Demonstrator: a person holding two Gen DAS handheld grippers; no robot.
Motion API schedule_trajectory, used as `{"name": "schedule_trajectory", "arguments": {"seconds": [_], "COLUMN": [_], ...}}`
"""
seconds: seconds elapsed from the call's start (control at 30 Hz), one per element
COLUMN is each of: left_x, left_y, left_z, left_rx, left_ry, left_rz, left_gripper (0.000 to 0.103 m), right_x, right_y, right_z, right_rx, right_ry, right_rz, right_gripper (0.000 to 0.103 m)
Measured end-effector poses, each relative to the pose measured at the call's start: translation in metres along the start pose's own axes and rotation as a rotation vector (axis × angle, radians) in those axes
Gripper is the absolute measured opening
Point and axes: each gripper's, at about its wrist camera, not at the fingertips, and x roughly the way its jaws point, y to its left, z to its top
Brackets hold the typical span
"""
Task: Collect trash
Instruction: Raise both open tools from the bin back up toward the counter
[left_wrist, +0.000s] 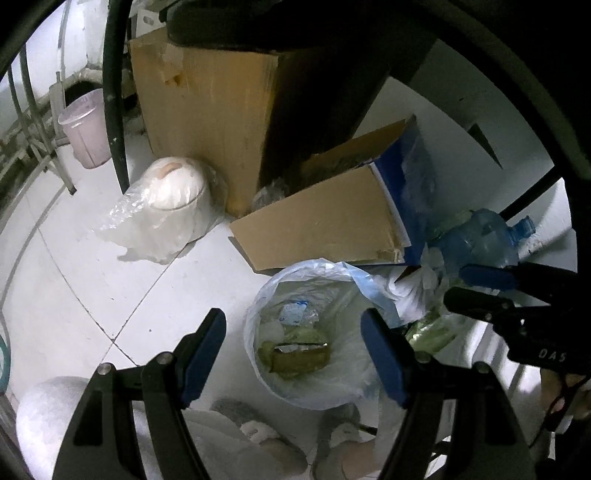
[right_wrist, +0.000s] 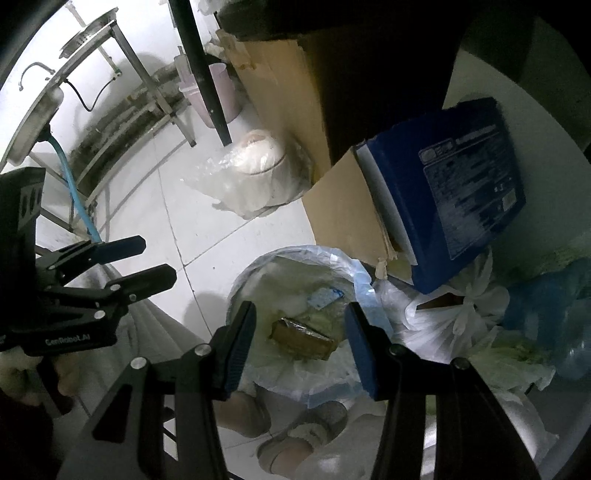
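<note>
Two spread claws above a lined trash bin on the tiled floor

The left claw (left_wrist: 293, 354) and right claw (right_wrist: 301, 343) both hang wide apart and hold nothing, each over the bin (left_wrist: 258, 317), whose pale blue plastic liner (right_wrist: 362, 284) folds over the rim; inside lie a brown foil-lined wrapper (left_wrist: 300, 360), a small blue-and-white packet (right_wrist: 325, 297) and pale crumpled scraps. Just beside the bin stands an open cardboard box (left_wrist: 325, 225) with a blue printed side, a tied white plastic bag (right_wrist: 454, 314) and a blue water jug (left_wrist: 480, 240) by it. Farther off, a pink bucket (left_wrist: 86, 129) stands near the wall
</note>
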Motion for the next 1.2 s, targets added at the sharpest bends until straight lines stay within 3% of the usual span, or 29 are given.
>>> {"name": "schedule_trajectory", "arguments": {"seconds": [1.2], "left_x": [-0.136], "left_y": [-0.065], "left_z": [-0.019], "left_rx": [0.135], "left_ry": [-0.251], "left_rz": [-0.019], "left_gripper": [0.076], "right_x": [-0.157], "right_y": [0.029], "right_z": [-0.053], "right_rx": [-0.035], "right_ry": [-0.274], "right_rz": [-0.043], "right_gripper": [0.048]}}
